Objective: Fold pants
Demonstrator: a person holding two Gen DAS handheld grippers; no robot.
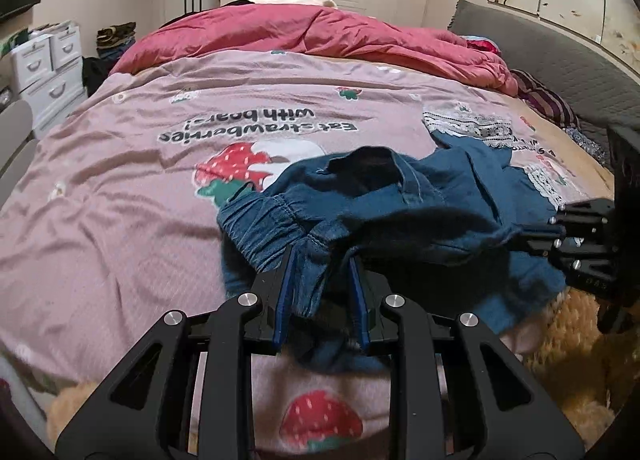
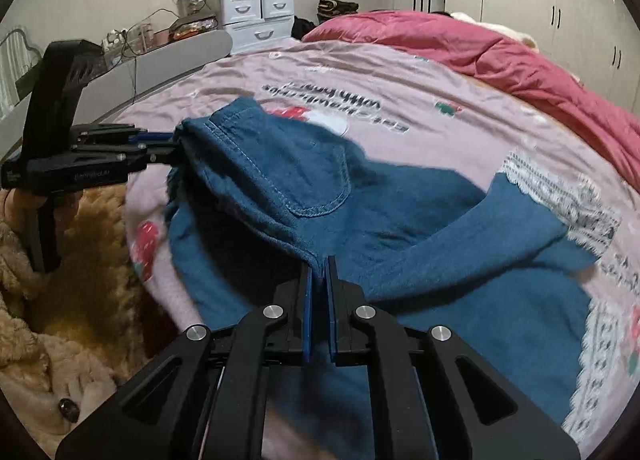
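Note:
Blue denim pants (image 1: 404, 203) with an elastic waistband lie rumpled on the pink bedspread (image 1: 120, 163). My left gripper (image 1: 322, 256) is shut on the waistband end and holds it lifted. My right gripper (image 2: 319, 264) is shut on an edge of the pants (image 2: 320, 187) near the back pocket, also lifted. The legs trail over the bed to the right in the right wrist view. Each gripper shows in the other's view: the right gripper (image 1: 532, 238) at the right edge, the left gripper (image 2: 172, 147) at the left.
A red quilt (image 1: 320, 35) is bunched at the far side of the bed. A grey headboard (image 1: 560, 59) is on the right. White drawers (image 1: 44, 67) stand at the left. A tan fluffy garment (image 2: 60, 300) is at the near bed edge.

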